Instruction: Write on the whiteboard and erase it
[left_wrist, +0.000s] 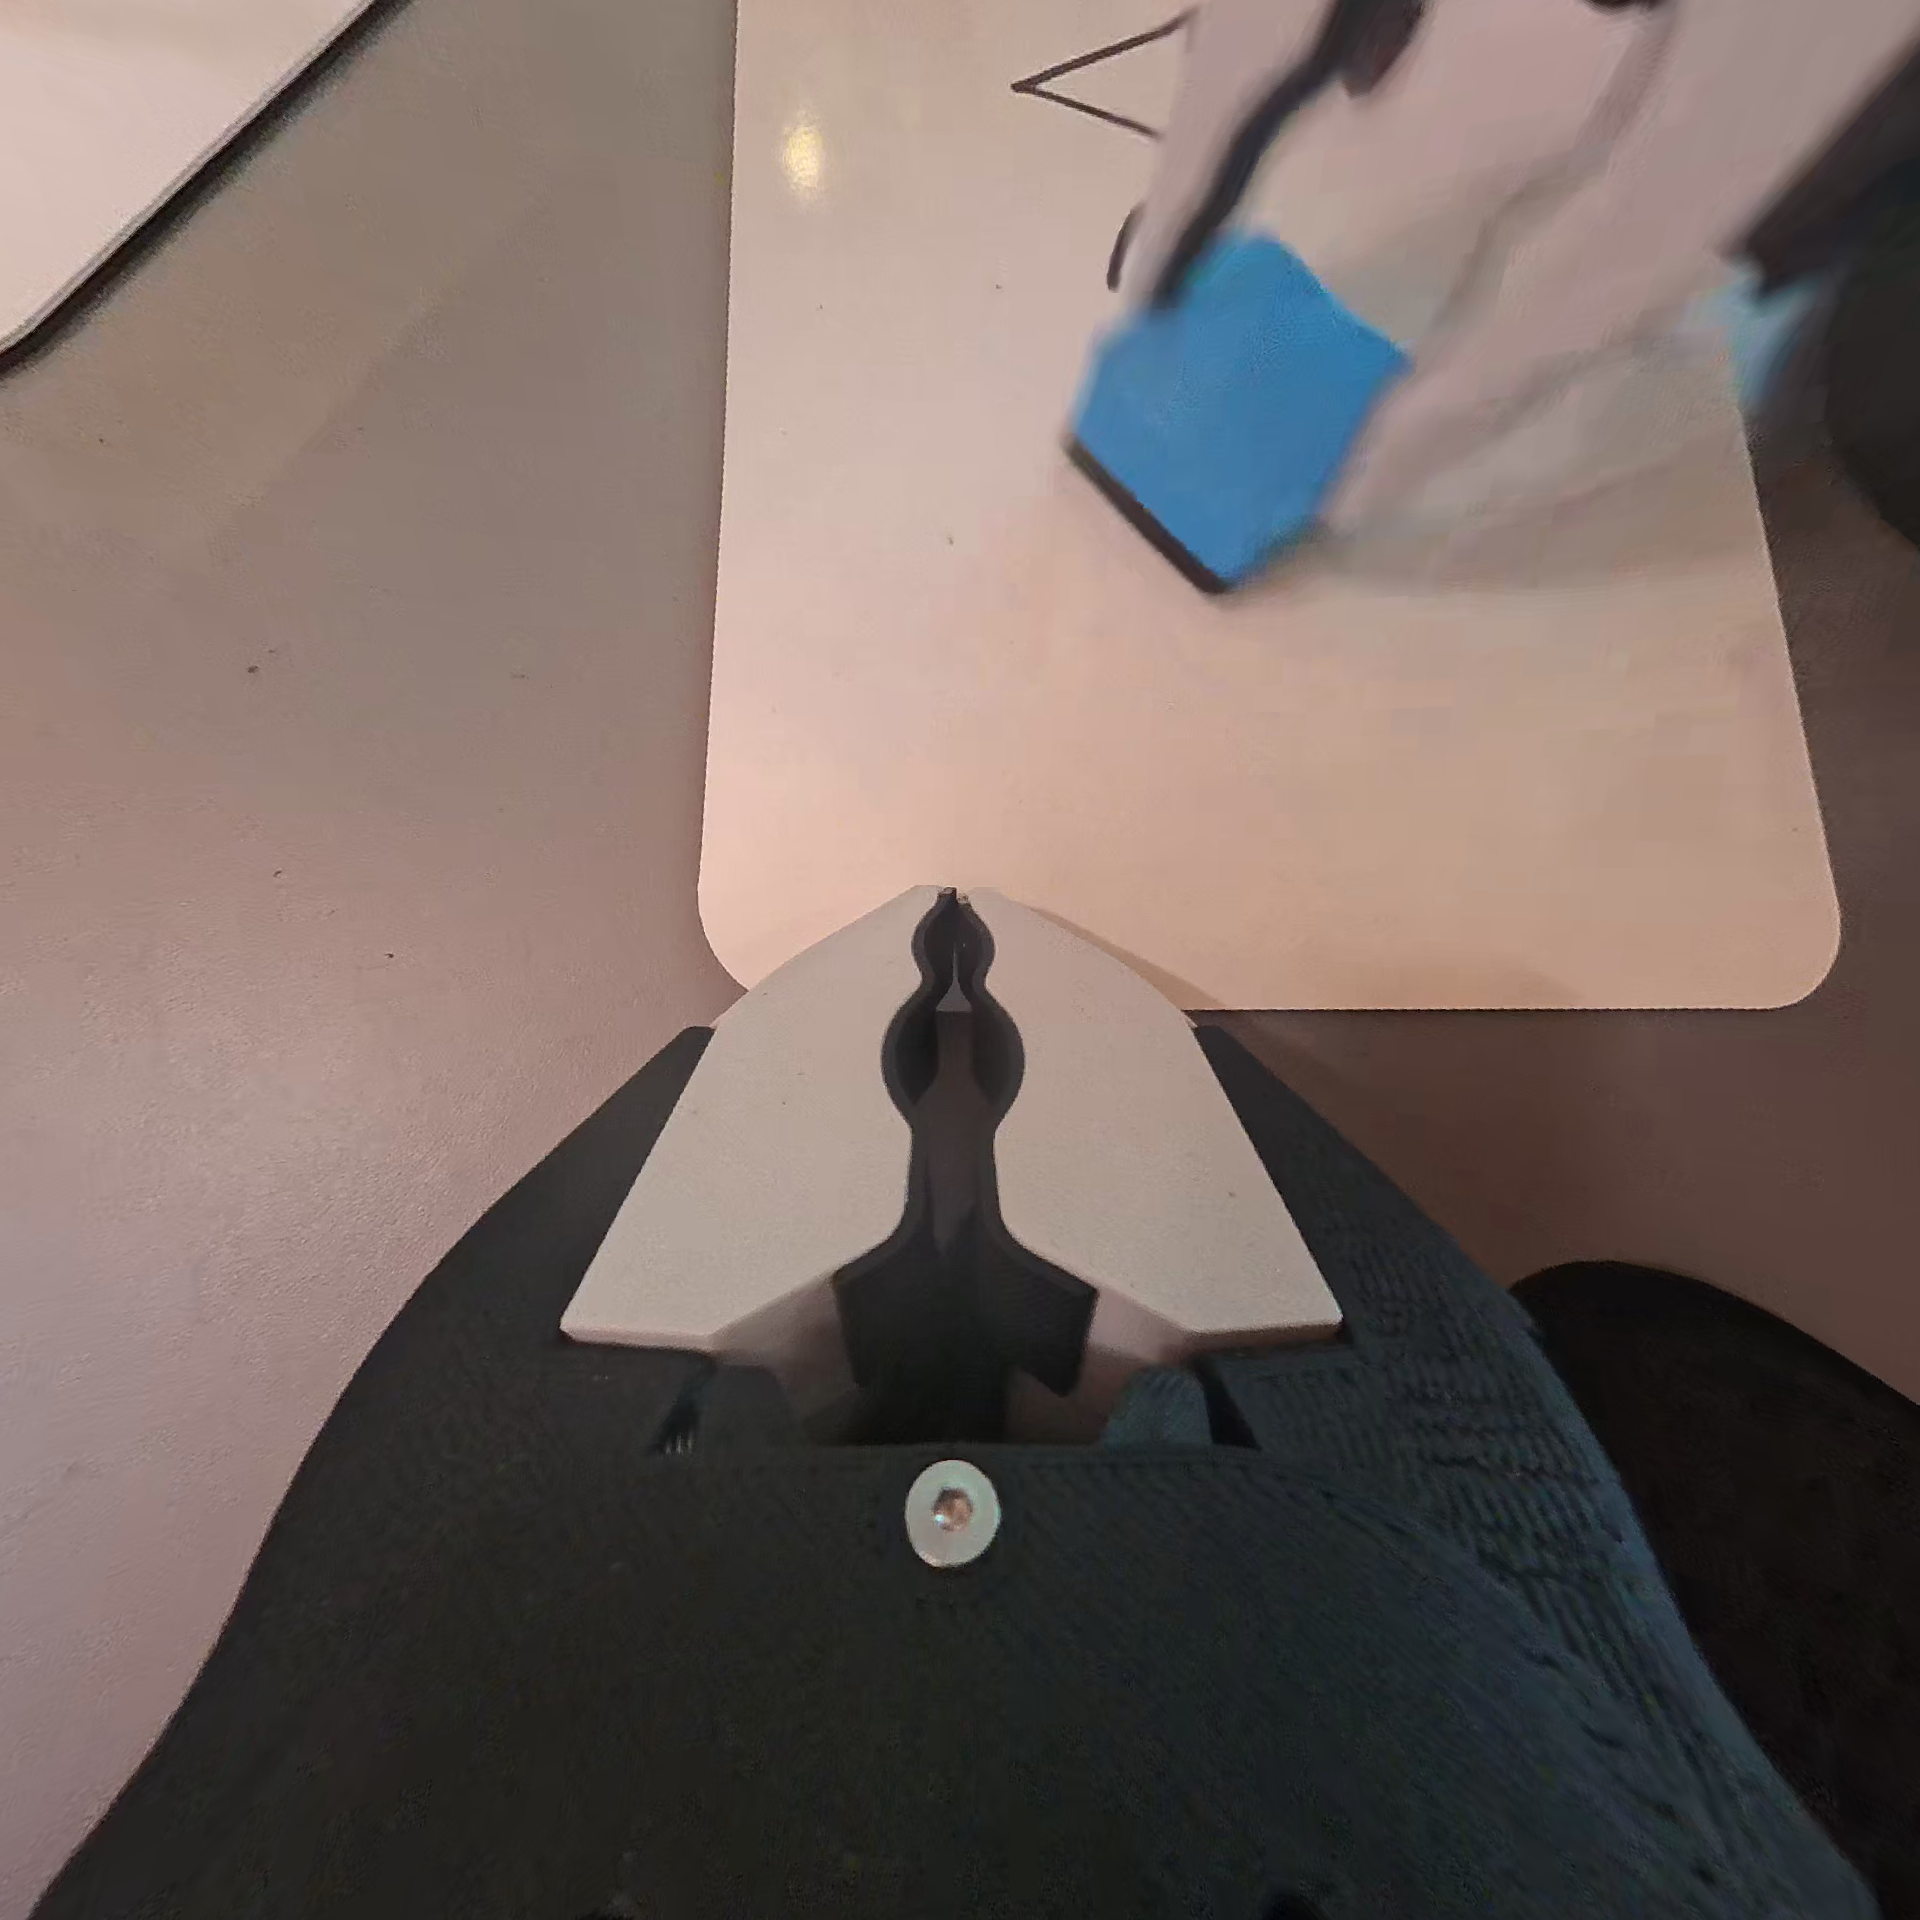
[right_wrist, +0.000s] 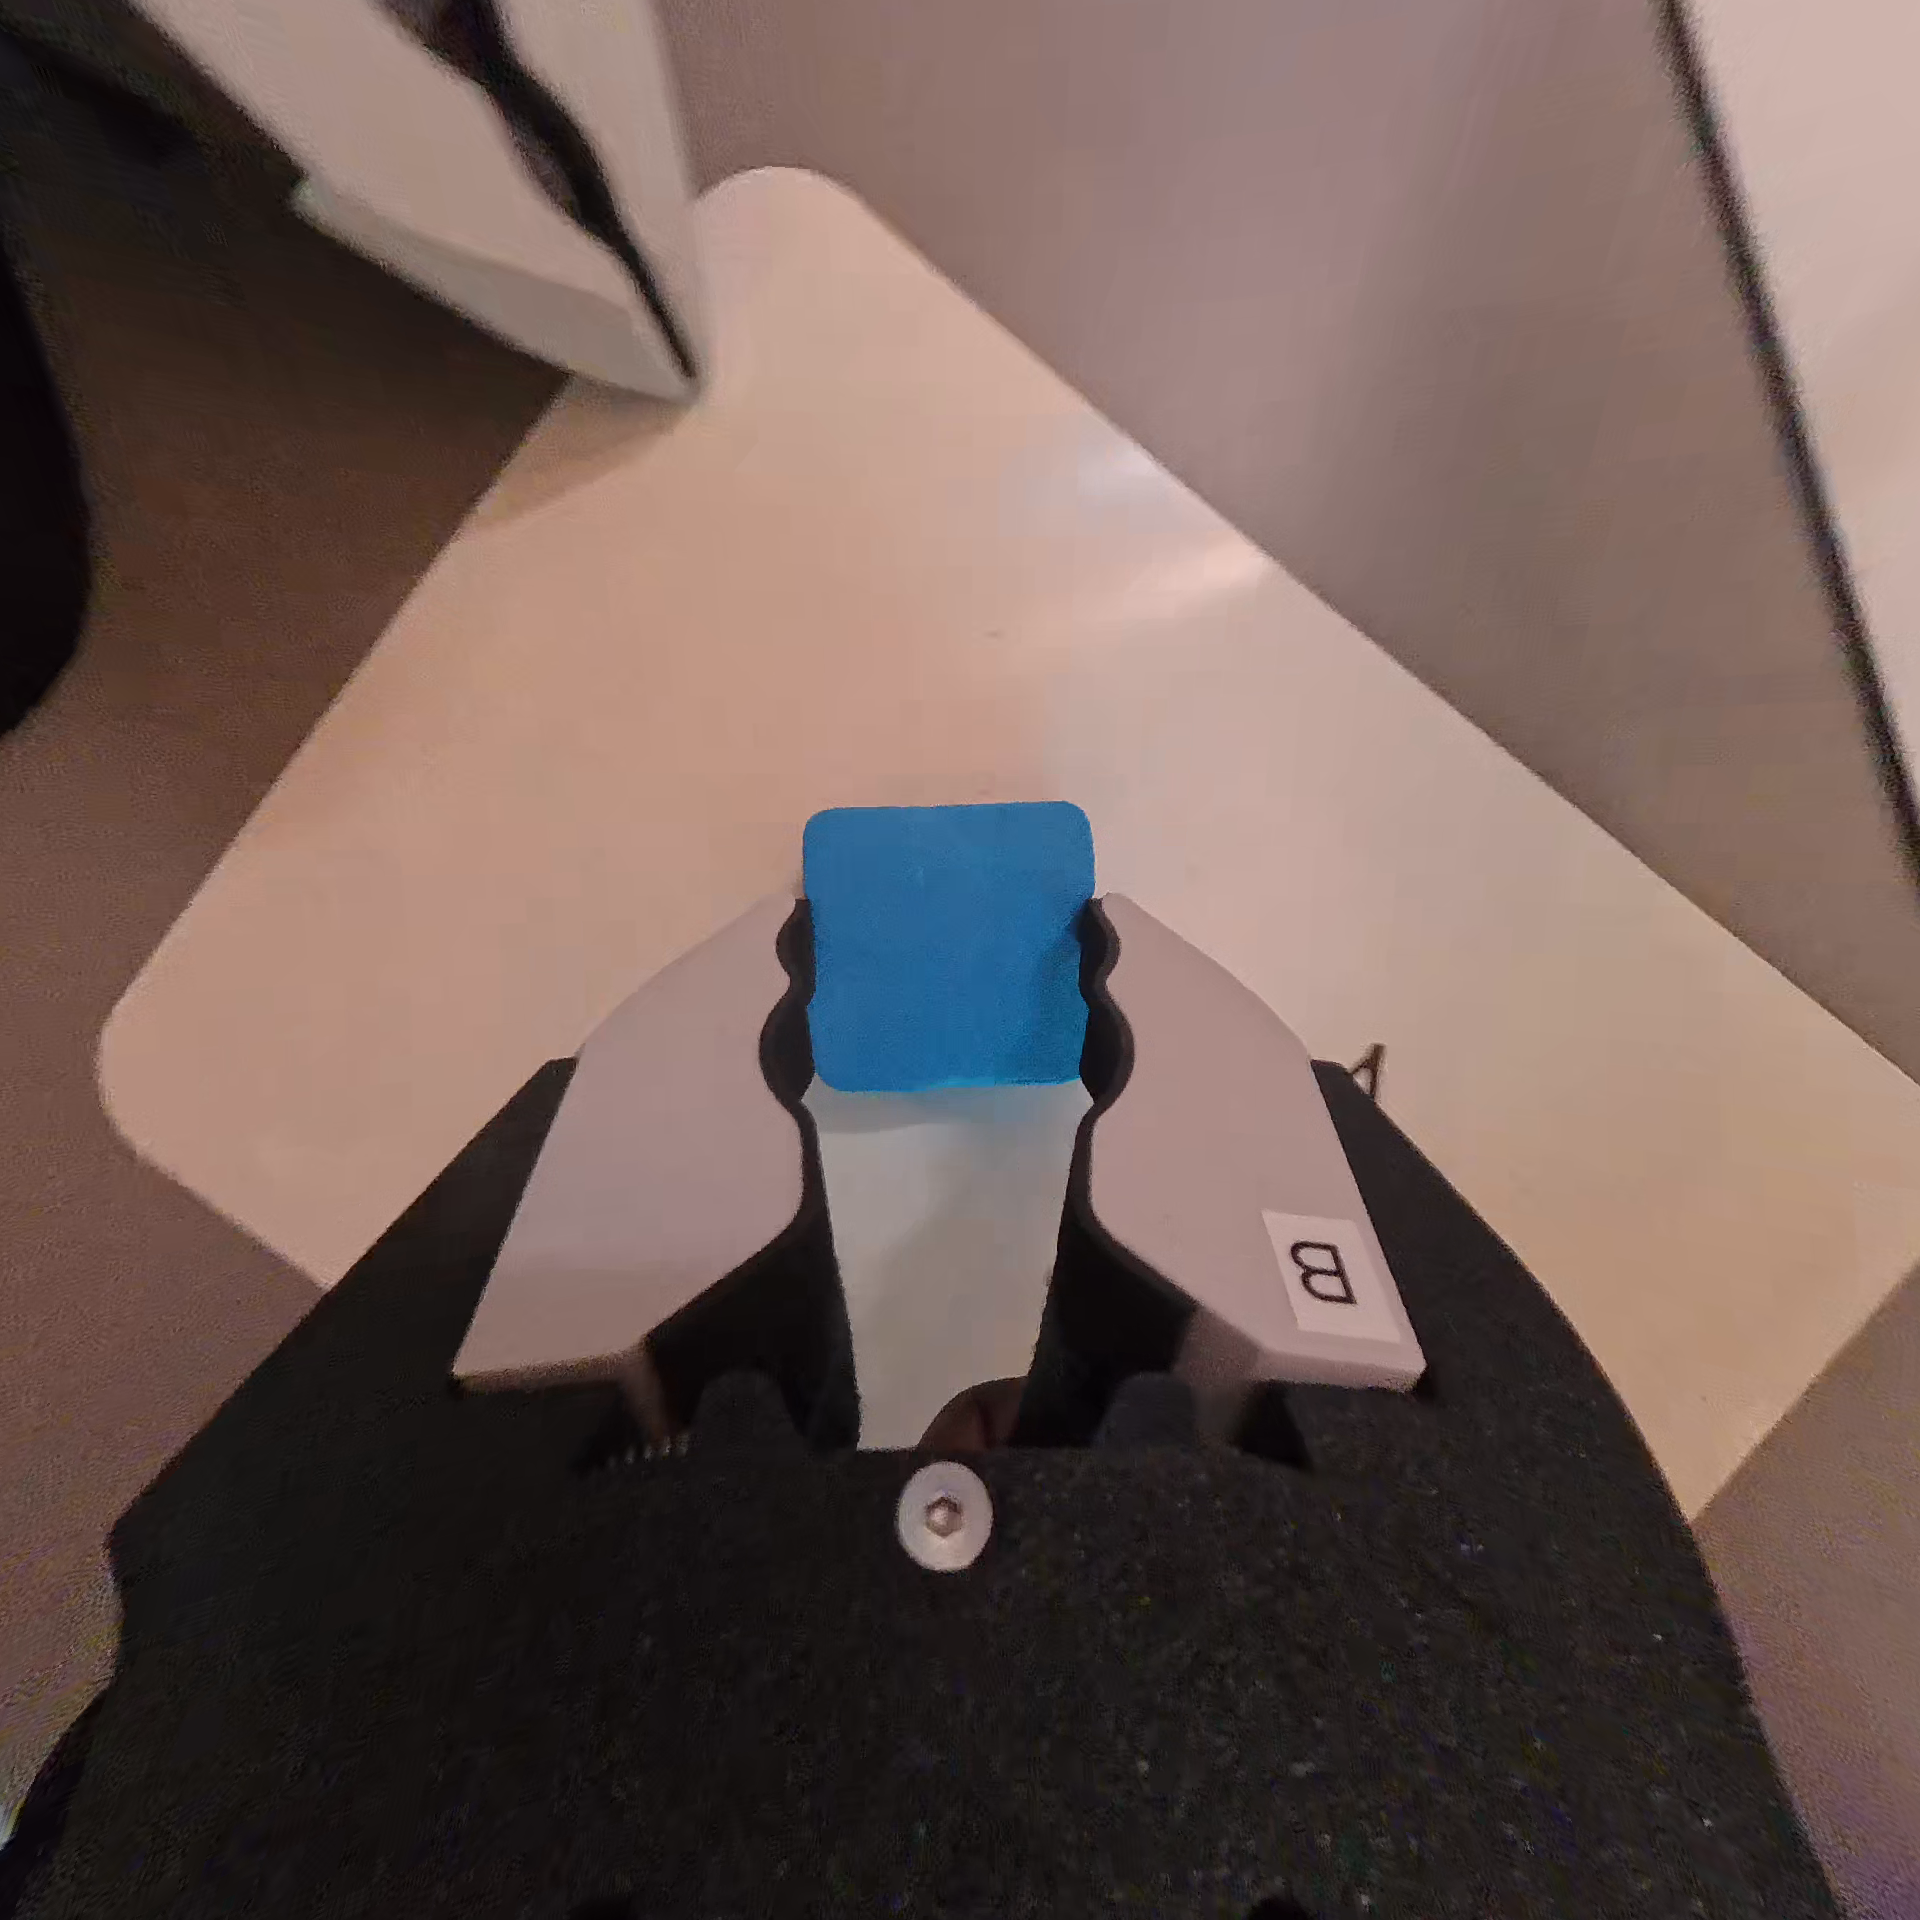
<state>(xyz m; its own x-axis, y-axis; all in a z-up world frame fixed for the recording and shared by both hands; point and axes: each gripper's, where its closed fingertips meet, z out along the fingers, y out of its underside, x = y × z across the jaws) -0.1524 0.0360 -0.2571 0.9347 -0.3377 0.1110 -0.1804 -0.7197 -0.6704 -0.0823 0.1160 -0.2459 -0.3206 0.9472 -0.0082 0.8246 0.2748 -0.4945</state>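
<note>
A small white whiteboard (left_wrist: 1195, 727) lies flat on the table, with black marker lines (left_wrist: 1081, 94) at its far end. My left gripper (left_wrist: 951, 896) is shut and empty, its tips at the board's near edge. My right gripper (right_wrist: 945, 914) is shut on a blue eraser (right_wrist: 945, 945) with a black felt base and holds it against the whiteboard (right_wrist: 727, 644). In the left wrist view the blue eraser (left_wrist: 1226, 416) and the right gripper (left_wrist: 1455, 260) above it are blurred over the board's far right part. A short marker stroke (right_wrist: 1371, 1065) shows beside the right finger.
The table top (left_wrist: 364, 623) is matte brown-grey. A second white board (left_wrist: 135, 135) lies at the far left in the left wrist view. A dark object (left_wrist: 1704, 1382) sits at the right near my left gripper. The left gripper (right_wrist: 499, 197) shows blurred at top left of the right wrist view. The tips of one gripper are about 11 cm away from the tips of the other.
</note>
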